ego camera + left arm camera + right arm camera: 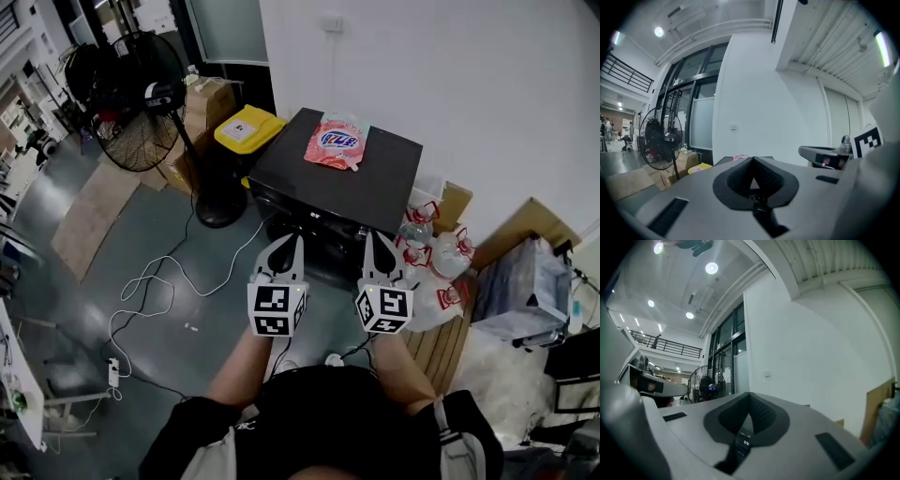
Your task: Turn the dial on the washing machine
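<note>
The black washing machine point(349, 184) stands against the white wall, with a pink detergent bag point(337, 142) lying on its lid. I cannot make out its dial on the dark front panel point(314, 223). My left gripper point(285, 251) hovers just in front of that panel, shut with nothing in it. My right gripper point(376, 249) is beside it at the same height, also shut and empty. In the left gripper view the left gripper point(752, 162) has its pads meeting at the tip, and the machine's lid point(725, 160) lies just beyond. The right gripper point(749, 397) shows the same in the right gripper view.
A standing fan point(141, 101) and a yellow-lidded bin point(247, 129) stand left of the machine, with cardboard boxes point(208, 101) behind. White cables point(150, 286) and a power strip point(113, 372) lie on the floor. Plastic bags point(437, 255) and a wooden pallet point(452, 339) crowd the right.
</note>
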A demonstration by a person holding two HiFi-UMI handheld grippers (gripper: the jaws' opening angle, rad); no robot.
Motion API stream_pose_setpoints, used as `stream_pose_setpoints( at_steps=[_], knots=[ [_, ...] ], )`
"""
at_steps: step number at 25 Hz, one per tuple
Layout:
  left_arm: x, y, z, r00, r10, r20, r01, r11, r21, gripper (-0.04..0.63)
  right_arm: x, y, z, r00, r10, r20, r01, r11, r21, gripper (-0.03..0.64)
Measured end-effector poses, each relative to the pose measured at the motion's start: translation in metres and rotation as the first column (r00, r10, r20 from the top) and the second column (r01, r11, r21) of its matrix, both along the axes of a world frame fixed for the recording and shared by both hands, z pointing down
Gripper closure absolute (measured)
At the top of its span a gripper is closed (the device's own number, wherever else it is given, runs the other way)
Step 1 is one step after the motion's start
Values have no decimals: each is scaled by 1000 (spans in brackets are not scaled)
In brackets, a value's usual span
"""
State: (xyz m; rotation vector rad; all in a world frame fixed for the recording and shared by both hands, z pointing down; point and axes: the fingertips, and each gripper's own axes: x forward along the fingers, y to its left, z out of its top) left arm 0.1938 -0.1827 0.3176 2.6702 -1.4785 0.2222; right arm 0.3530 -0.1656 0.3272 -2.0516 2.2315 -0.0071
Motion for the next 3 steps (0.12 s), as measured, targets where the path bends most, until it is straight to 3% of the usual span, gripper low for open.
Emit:
stream_pose_setpoints(
  at_steps=[3],
  knots=[
    [-3, -2, 0, 1000, -16, 12, 16, 1000, 12, 584, -3, -2, -1, 1000, -9, -7, 9, 1000, 2, 615]
  ],
)
